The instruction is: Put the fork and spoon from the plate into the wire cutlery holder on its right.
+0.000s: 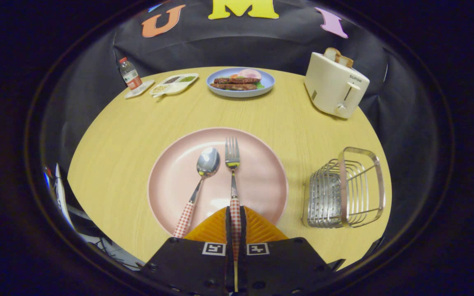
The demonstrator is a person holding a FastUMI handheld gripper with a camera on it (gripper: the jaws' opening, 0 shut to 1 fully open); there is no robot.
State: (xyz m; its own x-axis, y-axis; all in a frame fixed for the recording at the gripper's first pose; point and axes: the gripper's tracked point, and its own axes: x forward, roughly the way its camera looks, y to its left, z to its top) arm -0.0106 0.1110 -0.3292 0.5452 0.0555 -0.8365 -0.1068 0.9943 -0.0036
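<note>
A: Where does the tool (235, 218) stand against the cutlery?

B: Its two fingers are closed together on the red-and-white checked handle of the silver metal fork (233, 176), one pressing each side of the handle's near end. The fork lies on the round pale pink plate (261, 181), its steel neck and head just ahead of the fingertips.

A: And the spoon?

B: The silver metal spoon with the same checked handle (199, 185) lies on the plate just left of the fork, apart from it, and its handle end passes over the plate's near rim beside the left finger.

A: Which way do they point?

B: The fork's long axis runs straight away from the tool, tines at the far end, towards the blue plate of food (240, 82). The spoon is slanted, bowl up and far, tilted towards the fork's head, handle angling near and left.

A: The holder?

B: The shiny wire cutlery holder with a flat loop handle (344, 189) stands upright on the light wood surface (121, 135), to the right of the pink plate and clear of it
</note>
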